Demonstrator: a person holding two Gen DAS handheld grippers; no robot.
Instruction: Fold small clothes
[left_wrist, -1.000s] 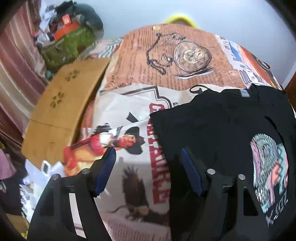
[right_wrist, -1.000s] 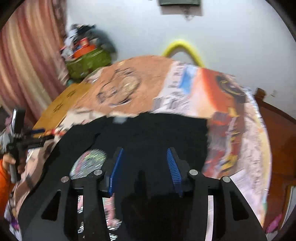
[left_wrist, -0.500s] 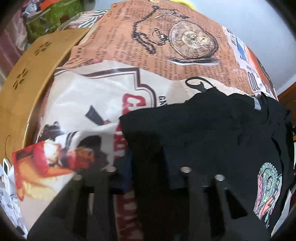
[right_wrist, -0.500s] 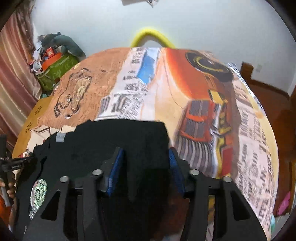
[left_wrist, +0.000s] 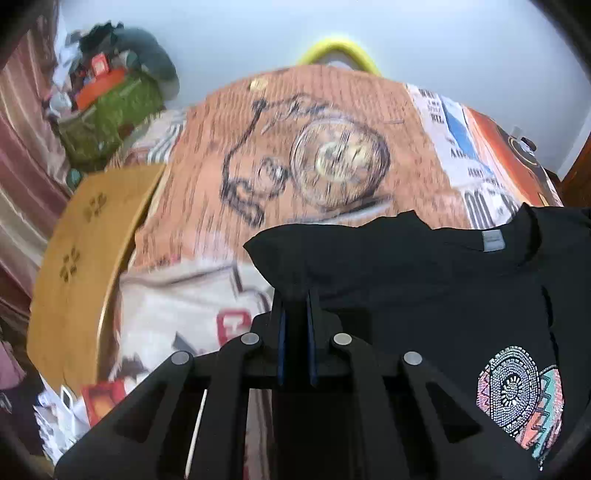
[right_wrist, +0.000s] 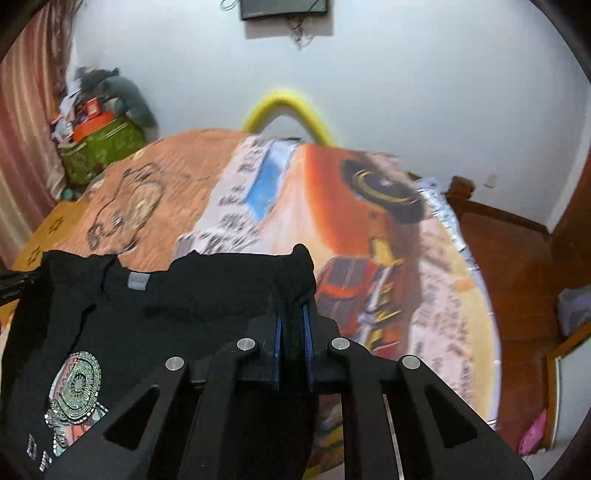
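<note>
A black T-shirt with a beaded colourful print and a grey neck label lies face up on the bed. My left gripper is shut on the shirt's left sleeve corner, black cloth bunched between the blue pads. In the right wrist view the same T-shirt shows its print at the lower left. My right gripper grips the right sleeve edge; its jaws are closing with the fabric pinched between them.
A printed bedspread covers the bed, with a wooden board along its left side. A green bag of clutter sits in the far left corner, a yellow hoop behind the bed, and wooden furniture to the right.
Both grippers have gone from open over the shirt to clamped on its two sleeve corners. Each has shifted along the cloth, and the gripped corners now stand bunched up.
</note>
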